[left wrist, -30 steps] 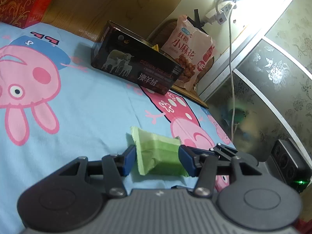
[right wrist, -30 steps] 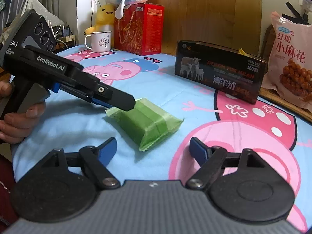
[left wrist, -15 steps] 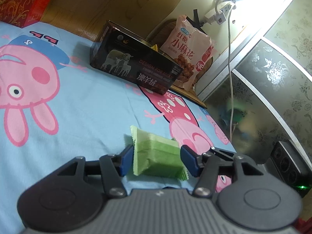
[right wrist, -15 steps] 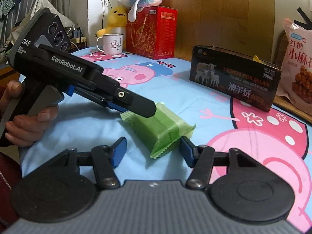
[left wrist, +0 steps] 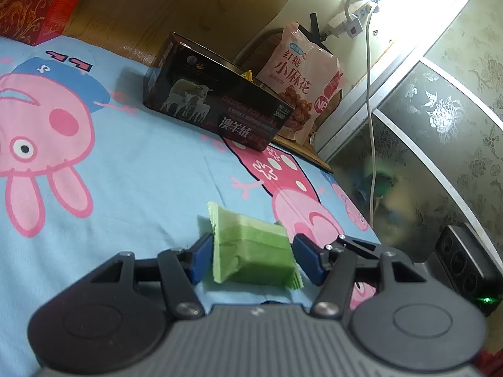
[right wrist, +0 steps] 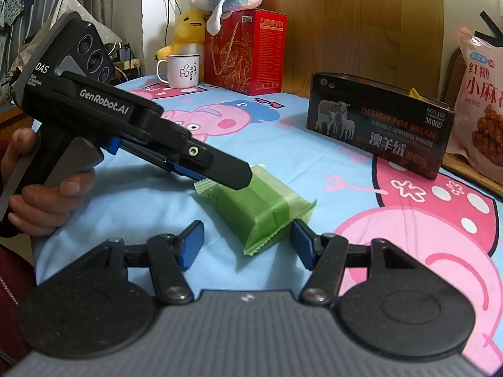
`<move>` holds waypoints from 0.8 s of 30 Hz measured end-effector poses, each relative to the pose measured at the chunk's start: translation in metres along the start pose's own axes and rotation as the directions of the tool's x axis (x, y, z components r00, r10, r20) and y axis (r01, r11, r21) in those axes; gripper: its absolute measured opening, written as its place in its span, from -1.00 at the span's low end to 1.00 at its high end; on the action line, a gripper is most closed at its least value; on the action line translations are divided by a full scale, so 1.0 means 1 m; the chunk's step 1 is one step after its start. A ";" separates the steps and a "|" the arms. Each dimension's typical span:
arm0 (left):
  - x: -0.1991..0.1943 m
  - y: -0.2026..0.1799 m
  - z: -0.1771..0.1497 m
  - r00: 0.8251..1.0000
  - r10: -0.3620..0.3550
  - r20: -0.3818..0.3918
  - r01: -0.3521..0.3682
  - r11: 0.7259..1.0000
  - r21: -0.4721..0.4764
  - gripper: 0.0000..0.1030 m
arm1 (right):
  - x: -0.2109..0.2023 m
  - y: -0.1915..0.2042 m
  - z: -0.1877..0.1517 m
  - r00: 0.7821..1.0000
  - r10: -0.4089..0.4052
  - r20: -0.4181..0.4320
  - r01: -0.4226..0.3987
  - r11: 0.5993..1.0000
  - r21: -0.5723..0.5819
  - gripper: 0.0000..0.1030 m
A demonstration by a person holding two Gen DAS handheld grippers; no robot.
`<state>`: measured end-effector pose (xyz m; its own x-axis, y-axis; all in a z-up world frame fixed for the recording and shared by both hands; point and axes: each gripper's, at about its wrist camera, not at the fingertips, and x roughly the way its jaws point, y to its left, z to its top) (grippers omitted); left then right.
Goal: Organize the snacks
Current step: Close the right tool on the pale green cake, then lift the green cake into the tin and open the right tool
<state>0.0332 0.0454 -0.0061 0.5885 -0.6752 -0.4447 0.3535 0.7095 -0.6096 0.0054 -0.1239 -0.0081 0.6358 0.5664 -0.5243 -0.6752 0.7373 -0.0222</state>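
Green snack packet point(left wrist: 254, 242) flat on the blue cartoon-pig sheet point(left wrist: 141, 172), near the front edge, well apart from the dark sheep-printed box point(left wrist: 213, 110) at the far side. Sits between both pairs of jaws at once.

Left gripper point(left wrist: 253, 256): about half spread and opening. Packet between the blue pads; left pad against the wrapper's crimped edge, right pad just clear of the wrapper. A second ago, pinched tight on both sides; now slack, with the packet lying a little more squarely across the gap. Seen from the right wrist, reaches in from the left, gripped by a hand point(right wrist: 41, 201), tip lying over the packet's far left end.

Right gripper point(right wrist: 246, 243): noticeably narrower than a second ago, when spread wide and short of the packet. Now straddling the packet's near crimped end, right pad just beside its corner, left pad well clear of it. No hold on anything.

Unmoved since then: dark box, with the pink snack bag point(left wrist: 301, 81) leaning just behind its right end; red gift box point(right wrist: 245, 53) and white mug point(right wrist: 182, 70) far left.
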 end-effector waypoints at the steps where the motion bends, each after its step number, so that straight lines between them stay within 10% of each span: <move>1: 0.000 0.000 0.000 1.000 0.000 -0.001 0.000 1.000 0.001 0.10 | 0.000 0.000 0.000 1.000 0.000 0.000 0.000 1.000 0.000 0.25; 24: 0.001 0.001 0.002 1.000 -0.010 -0.014 0.011 1.000 0.015 0.19 | 0.000 0.000 0.000 1.000 0.001 0.001 -0.001 1.000 -0.001 0.25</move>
<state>0.0355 0.0459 -0.0058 0.5746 -0.6853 -0.4474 0.3703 0.7052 -0.6046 0.0054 -0.1244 -0.0084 0.6356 0.5672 -0.5238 -0.6762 0.7364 -0.0230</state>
